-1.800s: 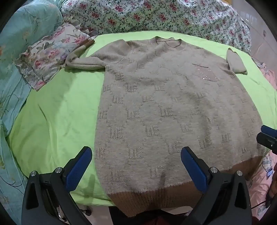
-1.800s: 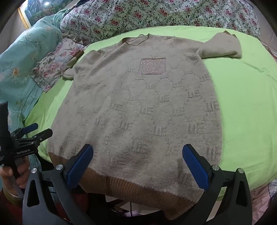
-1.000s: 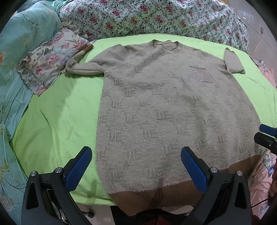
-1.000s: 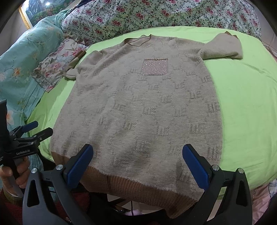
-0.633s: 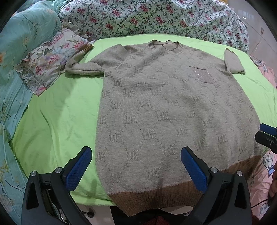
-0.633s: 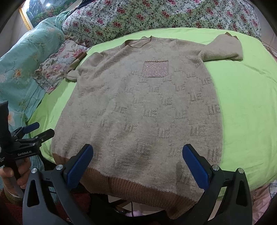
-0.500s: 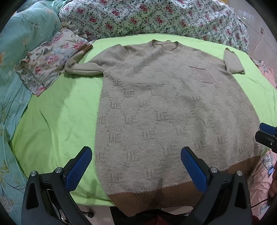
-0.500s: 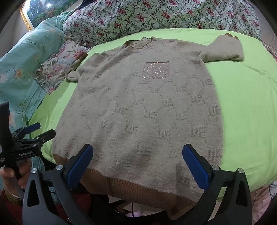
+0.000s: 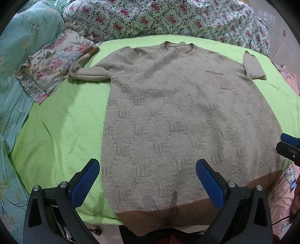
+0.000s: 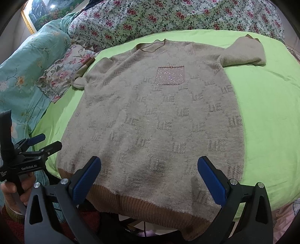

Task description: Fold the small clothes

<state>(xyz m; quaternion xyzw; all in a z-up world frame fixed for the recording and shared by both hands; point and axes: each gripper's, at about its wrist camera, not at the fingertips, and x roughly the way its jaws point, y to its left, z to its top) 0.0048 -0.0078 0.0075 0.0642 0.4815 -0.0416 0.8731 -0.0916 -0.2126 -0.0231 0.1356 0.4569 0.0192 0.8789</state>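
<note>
While we are holding both tools above the near edge of the bed, the beige sweater (image 9: 180, 120) is lying flat and face up on the green sheet (image 9: 61, 127), in front of both of them. Our left gripper (image 9: 147, 180) is hovering over the sweater's left lower part, its blue pads (image 9: 84, 180) spread wide and gripping nothing; one pad is showing over the sheet just beside the sweater's side edge, the other over the knit near the brown ribbed hem (image 9: 168, 215). Our right gripper (image 10: 149, 178) is also standing released, with both pads over the sweater's lower part, just above the hem, which is hanging a little over the bed edge. The collar (image 10: 151, 47) is pointing away from us. A sparkling pocket (image 10: 169, 75) is sitting on the chest, below the collar. One short sleeve (image 10: 243, 54) is lying spread on the sheet, and the other sleeve (image 9: 88, 73) is touching a floral pillow (image 9: 50, 65) beside the sweater. A floral blanket (image 9: 159, 16) is lying beyond the collar. A hand (image 10: 13, 189) is holding the left tool's handle.
</note>
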